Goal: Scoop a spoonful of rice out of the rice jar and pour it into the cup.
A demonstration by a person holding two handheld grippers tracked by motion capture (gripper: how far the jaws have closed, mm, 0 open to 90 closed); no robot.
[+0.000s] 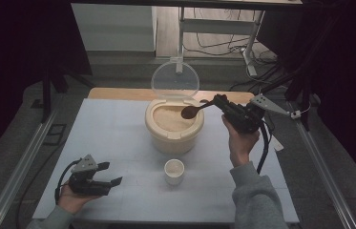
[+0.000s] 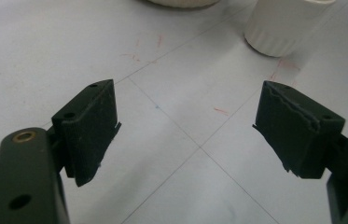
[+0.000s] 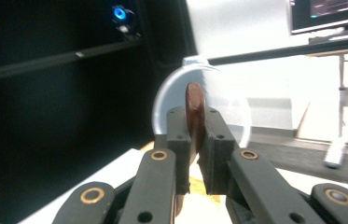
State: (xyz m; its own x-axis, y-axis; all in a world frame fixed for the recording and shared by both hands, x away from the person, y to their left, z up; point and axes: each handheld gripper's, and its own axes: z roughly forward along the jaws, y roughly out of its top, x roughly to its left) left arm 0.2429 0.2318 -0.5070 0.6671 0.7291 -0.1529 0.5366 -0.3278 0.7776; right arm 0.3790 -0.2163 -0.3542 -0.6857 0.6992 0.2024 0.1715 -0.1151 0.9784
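- From above, a big round tub (image 1: 174,129) of pale grain stands at the far middle of the white table (image 1: 118,138). Its clear lid (image 1: 175,79) stands up behind it.
- The right gripper (image 1: 219,101) is up in the air, just right of the tub. Its jaws are squeezed on the handle of a brown spoon (image 1: 191,111). The spoon's bowl hangs over the grain, near the tub's right edge.
- A small white cup (image 1: 174,171) stands in front of the tub, on the near side.
- The left gripper (image 1: 109,173) rests low at the near left of the table, well apart from the cup. Its jaws are wide apart with nothing in them.
- In the left gripper view, the two black pads (image 2: 92,128) stand far apart over bare table. The cup (image 2: 283,23) is at the top right.
- In the right gripper view, the jaws pinch the spoon (image 3: 194,112), seen edge on. The clear lid (image 3: 237,107) is behind it.
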